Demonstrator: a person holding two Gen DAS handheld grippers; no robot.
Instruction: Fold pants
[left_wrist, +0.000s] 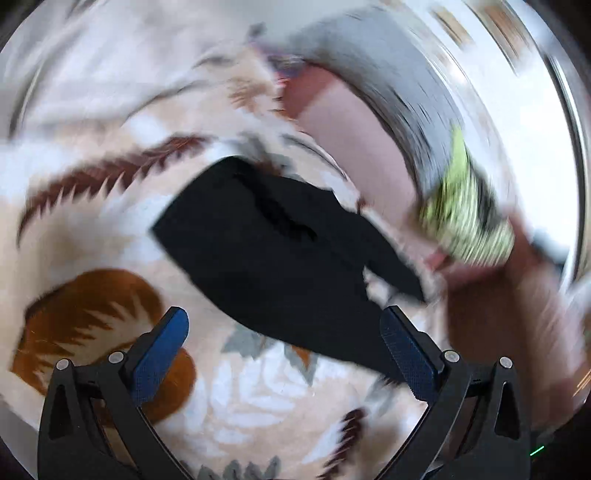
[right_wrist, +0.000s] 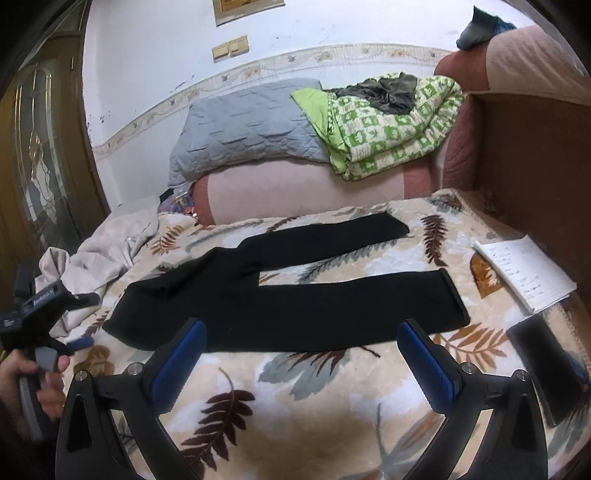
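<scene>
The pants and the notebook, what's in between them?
Only bare leaf-print blanket. The right wrist view shows the pants spread flat, with the notebook lying apart beyond their leg ends.

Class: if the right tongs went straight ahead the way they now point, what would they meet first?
Most likely the black pants lying spread on the leaf-print blanket; the open right tongs point at them, though depth is unclear.

The right gripper (right_wrist: 301, 354) is held with its two blue-padded fingers (right_wrist: 179, 360) spread wide apart — nothing sits between them. The left gripper (left_wrist: 284, 350) also has its jaws wide, empty. In the right wrist view, the person's left hand (right_wrist: 35, 384) grips the handle of the left gripper at the left edge.
</scene>
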